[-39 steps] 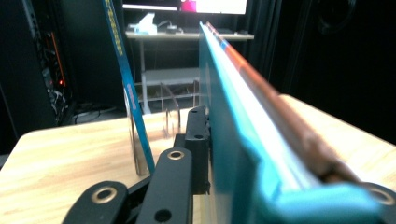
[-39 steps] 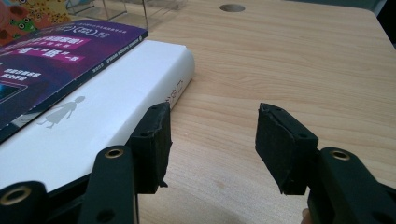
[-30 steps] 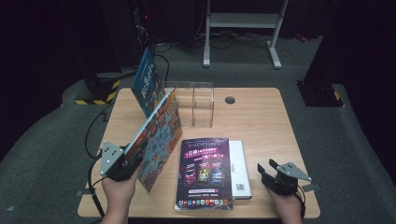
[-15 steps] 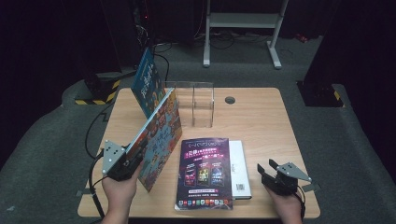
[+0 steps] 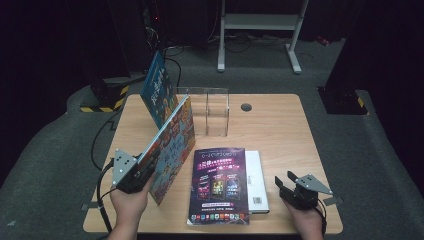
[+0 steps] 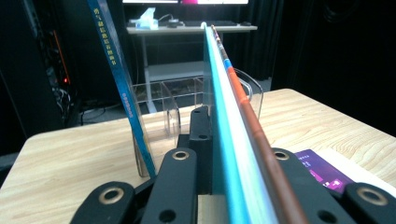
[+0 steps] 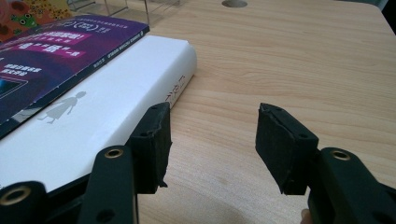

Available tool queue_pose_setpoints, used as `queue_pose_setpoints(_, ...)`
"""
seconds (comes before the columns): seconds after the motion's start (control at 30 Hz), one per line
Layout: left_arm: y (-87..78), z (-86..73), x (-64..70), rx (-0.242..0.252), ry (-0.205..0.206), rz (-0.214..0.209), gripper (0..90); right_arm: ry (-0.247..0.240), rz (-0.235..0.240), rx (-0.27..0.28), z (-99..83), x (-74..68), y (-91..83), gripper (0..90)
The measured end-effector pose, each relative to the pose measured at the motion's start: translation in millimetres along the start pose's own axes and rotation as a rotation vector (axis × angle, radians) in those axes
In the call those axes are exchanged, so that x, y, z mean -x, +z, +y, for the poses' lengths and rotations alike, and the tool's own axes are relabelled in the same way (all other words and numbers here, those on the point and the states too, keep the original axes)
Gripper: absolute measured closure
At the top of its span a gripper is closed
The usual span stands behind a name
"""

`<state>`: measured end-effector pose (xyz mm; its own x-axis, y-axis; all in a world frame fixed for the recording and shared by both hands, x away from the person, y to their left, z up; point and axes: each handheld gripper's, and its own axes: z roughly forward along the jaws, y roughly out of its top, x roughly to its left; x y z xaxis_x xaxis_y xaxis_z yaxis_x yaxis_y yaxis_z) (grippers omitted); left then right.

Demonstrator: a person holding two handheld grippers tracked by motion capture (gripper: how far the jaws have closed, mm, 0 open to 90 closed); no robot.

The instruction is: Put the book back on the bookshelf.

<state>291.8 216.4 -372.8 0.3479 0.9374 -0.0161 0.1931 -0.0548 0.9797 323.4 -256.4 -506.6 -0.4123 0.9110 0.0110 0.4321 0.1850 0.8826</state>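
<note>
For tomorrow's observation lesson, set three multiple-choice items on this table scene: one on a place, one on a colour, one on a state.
1. Where does the purple magazine lie?
A. partly on the white book
B. inside the clear stand
C. on the floor

2. What colour is the book leaning in the stand?
A. red
B. blue
C. green

3. How is the right gripper?
A. shut on a book
B. open, holding nothing
C. shut on a magazine

Answers: 1 A, its right edge overlaps the white cover. 2 B, cover and spine are blue. 3 B, bare wood shows between its jaws.
</note>
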Motion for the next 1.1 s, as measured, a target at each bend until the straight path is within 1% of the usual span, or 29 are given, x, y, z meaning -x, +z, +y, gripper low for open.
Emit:
queue_pose_setpoints(0.03, 0.9, 1.2, 0.0, -0.001, -0.003, 0.0, 80.9, -0.001, 0.0, 0.0, 0.0, 0.1, 0.0, 45.5)
queue_pose_setpoints(0.33, 8.4, 12.2, 2.7, -0.012, 0.024, -0.009, 81.0, 0.005, 0.003, -0.001, -0.5, 0.8, 0.4, 45.4)
queue_pose_setpoints(0.43, 12.6, 18.7, 0.8, -0.028, 0.006, -0.007, 81.0, 0.008, 0.002, -0.002, -0.6, 1.3, 0.2, 45.4)
queue_pose_setpoints(0.63, 17.8, 26.6, -0.7, -0.047, 0.018, -0.015, 81.1, 0.014, 0.0, 0.001, -0.1, 2.3, -0.9, 45.4)
queue_pose_setpoints(0.8, 20.2, 29.2, -0.5, -0.046, 0.02, -0.019, 81.2, 0.008, 0.0, 0.0, -0.1, 1.7, -0.2, 45.4)
queue_pose_setpoints(0.9, 22.1, 30.8, -1.4, -0.042, 0.015, -0.018, 81.2, 0.007, -0.002, 0.004, 0.3, 1.7, -1.1, 45.4)
queue_pose_setpoints(0.97, 24.6, 32.3, -3.5, -0.039, -0.002, -0.02, 81.3, 0.009, -0.002, 0.004, 0.6, 1.9, -1.7, 45.4)
queue_pose_setpoints(1.1, 29.2, 34.9, -7.4, -0.038, -0.017, -0.028, 81.3, 0.009, -0.002, 0.002, 0.4, 2.4, -1.4, 45.4)
